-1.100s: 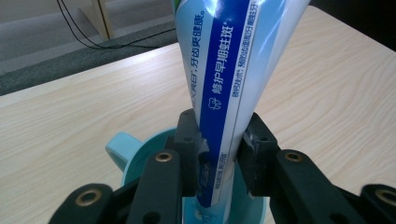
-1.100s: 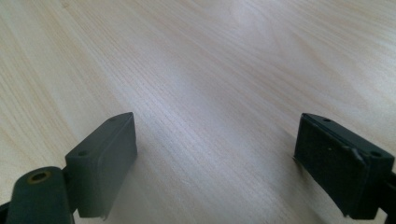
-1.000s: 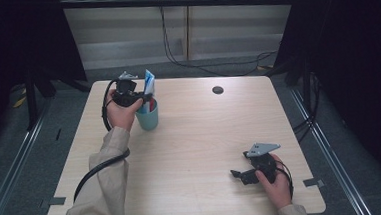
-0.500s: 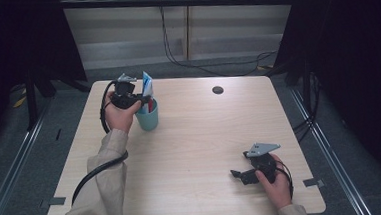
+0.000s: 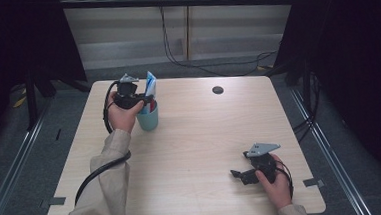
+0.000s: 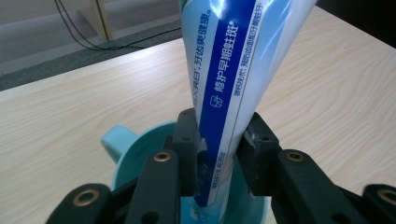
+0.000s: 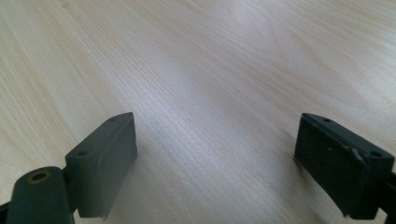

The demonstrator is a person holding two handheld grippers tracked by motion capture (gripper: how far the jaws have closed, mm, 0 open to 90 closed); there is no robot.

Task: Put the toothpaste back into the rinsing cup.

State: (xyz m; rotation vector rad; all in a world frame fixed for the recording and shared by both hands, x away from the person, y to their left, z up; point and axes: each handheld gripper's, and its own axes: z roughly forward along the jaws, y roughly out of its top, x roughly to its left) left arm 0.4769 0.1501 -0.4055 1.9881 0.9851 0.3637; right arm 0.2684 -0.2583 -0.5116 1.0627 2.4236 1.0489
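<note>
Left gripper (image 6: 219, 144) clamps toothpaste tube (image 6: 233, 70) between fingers, tube standing in teal cup (image 6: 122, 149) beneath; no shift since earlier frame. Right gripper (image 7: 215, 163) unmoved, fingers spread wide over bare table (image 5: 195, 137).

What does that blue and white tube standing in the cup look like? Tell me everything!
The tube is soft-looking plastic, white and light blue with a dark blue stripe and printed writing. It stands nearly upright, tilted a little, with its lower end down inside the teal cup at the table's far left. The left tongs squeeze it from both sides just above the cup's rim.
</note>
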